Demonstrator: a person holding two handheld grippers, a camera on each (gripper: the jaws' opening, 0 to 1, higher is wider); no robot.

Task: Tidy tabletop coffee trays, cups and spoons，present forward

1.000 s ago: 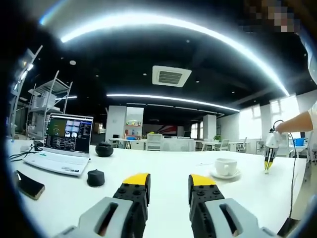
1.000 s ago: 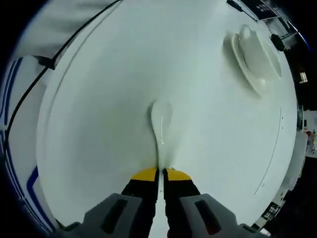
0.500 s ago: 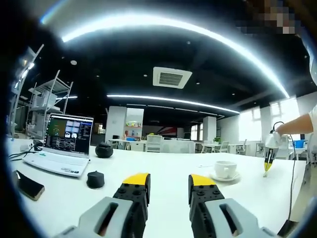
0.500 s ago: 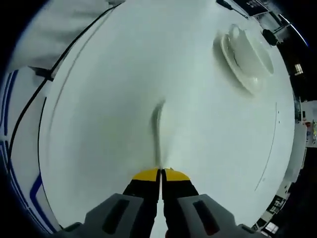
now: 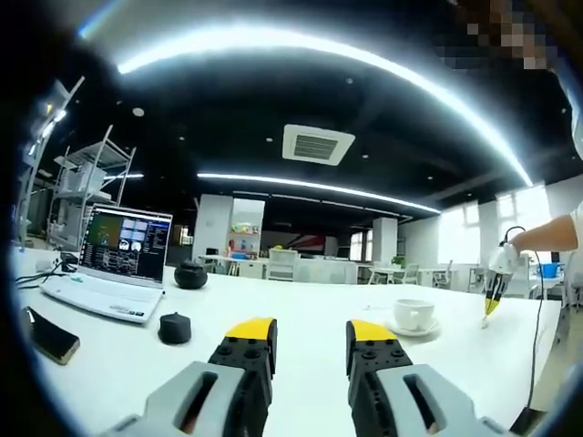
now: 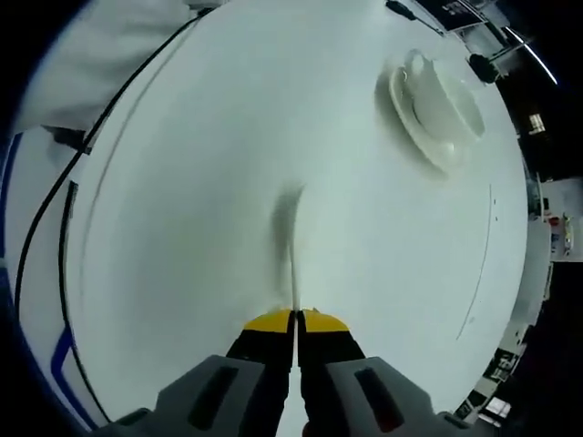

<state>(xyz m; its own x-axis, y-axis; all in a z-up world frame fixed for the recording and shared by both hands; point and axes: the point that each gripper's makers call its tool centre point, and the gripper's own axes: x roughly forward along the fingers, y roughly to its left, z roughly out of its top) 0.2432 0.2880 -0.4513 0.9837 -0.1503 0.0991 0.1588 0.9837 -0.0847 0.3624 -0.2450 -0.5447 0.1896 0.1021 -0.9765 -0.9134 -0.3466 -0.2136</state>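
A long white table [image 5: 301, 319] runs across the left gripper view, with an open office of white desks and chairs behind it under a dark ceiling with curved strip lights. On its far left an open laptop [image 5: 114, 264] stands with its screen lit. Near the laptop's right corner a round black object [image 5: 191, 273] sits farther back and a smaller black knob [image 5: 175, 327] sits nearer. A dark phone [image 5: 47, 334] lies flat at the near left edge.

The left gripper [image 5: 310, 335] hovers low over the near part of the table with its two yellow-tipped jaws parted and nothing between them.

On the right part of the table a white cup [image 5: 414, 313] stands upright on a white saucer [image 5: 414, 328]. Just right of it, the right gripper [image 5: 493, 300] points down at the table, held by a hand [image 5: 515, 248], with a black cable trailing off the table edge.

In the right gripper view, the jaws of the right gripper [image 6: 296, 319] are pressed together on the handle of a white spoon [image 6: 290, 238]. The spoon reaches forward from the tips over the table [image 6: 182, 182], its bowl blurred, and whether it touches the surface cannot be told. The cup [image 6: 444, 96] and saucer [image 6: 414, 127] lie to the far right, well apart from the spoon.
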